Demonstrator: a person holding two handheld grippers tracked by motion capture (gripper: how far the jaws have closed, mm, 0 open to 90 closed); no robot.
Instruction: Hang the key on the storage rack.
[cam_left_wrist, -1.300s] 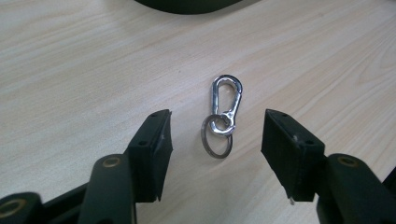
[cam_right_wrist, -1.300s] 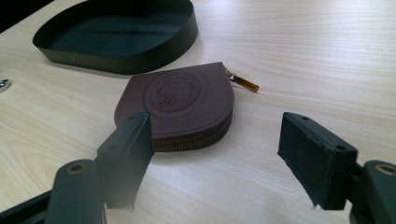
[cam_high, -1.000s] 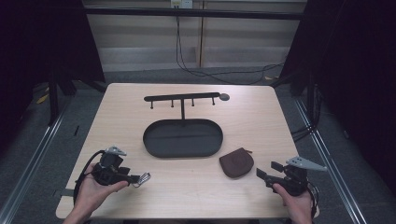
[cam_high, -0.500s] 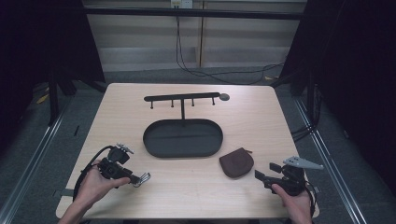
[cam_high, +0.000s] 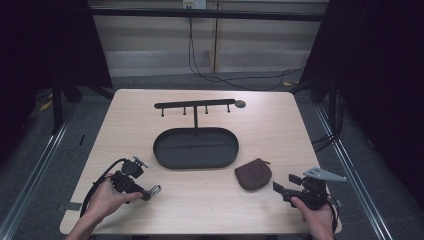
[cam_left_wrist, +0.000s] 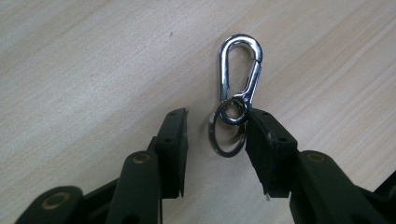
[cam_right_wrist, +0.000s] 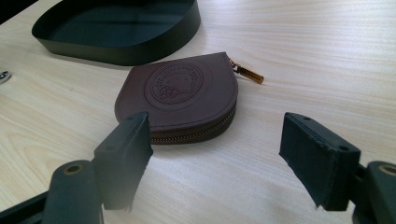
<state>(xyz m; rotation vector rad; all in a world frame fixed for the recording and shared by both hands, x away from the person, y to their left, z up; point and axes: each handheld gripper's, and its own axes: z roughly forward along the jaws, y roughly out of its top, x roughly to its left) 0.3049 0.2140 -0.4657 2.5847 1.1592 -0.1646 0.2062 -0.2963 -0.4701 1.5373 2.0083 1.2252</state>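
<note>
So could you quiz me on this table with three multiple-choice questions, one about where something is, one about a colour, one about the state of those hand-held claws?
1. Where does the silver clip and ring lie?
A. in the oval tray
B. on the bare table between the left gripper's jaws
C. hung on the rack

2. What colour is the zipped pouch?
A. brown
B. green
C. white

3. How does the right gripper stand?
A. shut on the pouch
B. shut on nothing
C. open, with the pouch just ahead of it

Answers:
1. B: the left gripper view shows it flat on the wood of the table, with the left gripper around its ring.
2. A: its embossed flap is dark brown, with a gold zip pull.
3. C: the jaws stand wide apart and grip nothing.

The oval tray and the rack carry nothing.
</note>
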